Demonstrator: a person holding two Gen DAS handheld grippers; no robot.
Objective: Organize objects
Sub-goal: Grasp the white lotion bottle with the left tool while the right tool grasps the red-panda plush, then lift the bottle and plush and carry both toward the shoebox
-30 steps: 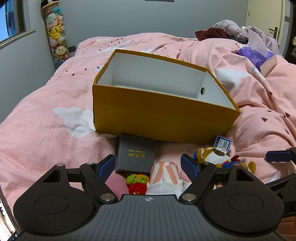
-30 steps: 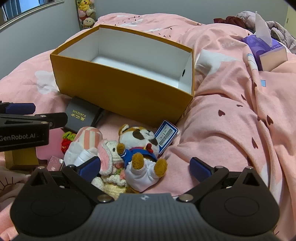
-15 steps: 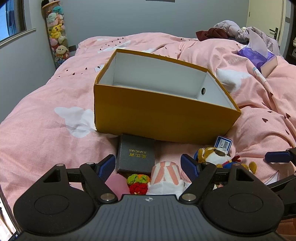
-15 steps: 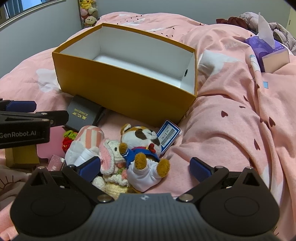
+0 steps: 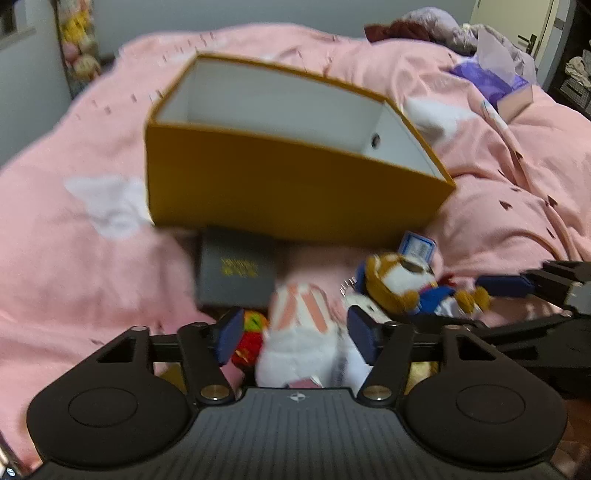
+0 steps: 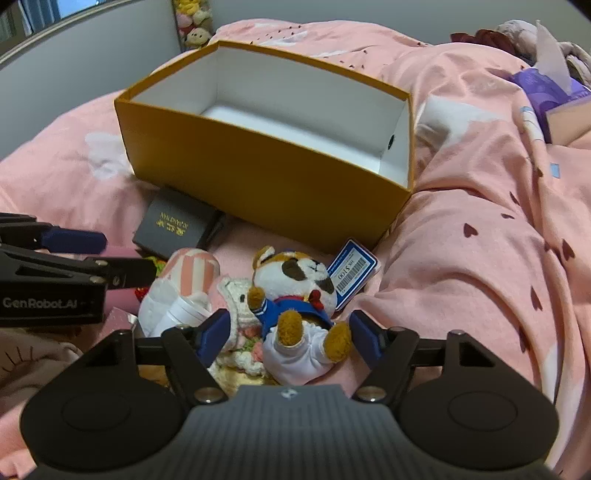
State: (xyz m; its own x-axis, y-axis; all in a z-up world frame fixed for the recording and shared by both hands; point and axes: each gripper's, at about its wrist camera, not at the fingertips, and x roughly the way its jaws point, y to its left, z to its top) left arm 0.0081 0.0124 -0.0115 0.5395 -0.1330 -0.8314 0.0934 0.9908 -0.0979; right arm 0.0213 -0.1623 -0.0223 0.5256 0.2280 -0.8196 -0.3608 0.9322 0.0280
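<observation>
An empty orange box point(image 5: 288, 192) point(image 6: 258, 166) with a white inside stands on the pink bed. In front of it lie a dark grey gift box point(image 5: 236, 273) point(image 6: 177, 223), a pink-striped white plush point(image 5: 303, 332) point(image 6: 184, 288), a dog plush in blue point(image 5: 402, 284) point(image 6: 295, 299) with a blue price tag point(image 6: 352, 273), and a red-green crochet piece point(image 5: 249, 332). My left gripper point(image 5: 295, 332) is open around the striped plush. My right gripper point(image 6: 291, 334) is open around the dog plush's legs.
A purple tissue box point(image 5: 495, 81) point(image 6: 550, 96) lies at the far right on the bed. Stuffed toys point(image 6: 192, 26) hang by the wall at the far left. A white crochet item point(image 6: 240, 332) lies under the dog plush. Rumpled duvet folds rise to the right.
Both grippers moved forward and down onto the toys and their jaws narrowed. The left now straddles the striped plush, the right the dog plush. The left view is blurred by motion.
</observation>
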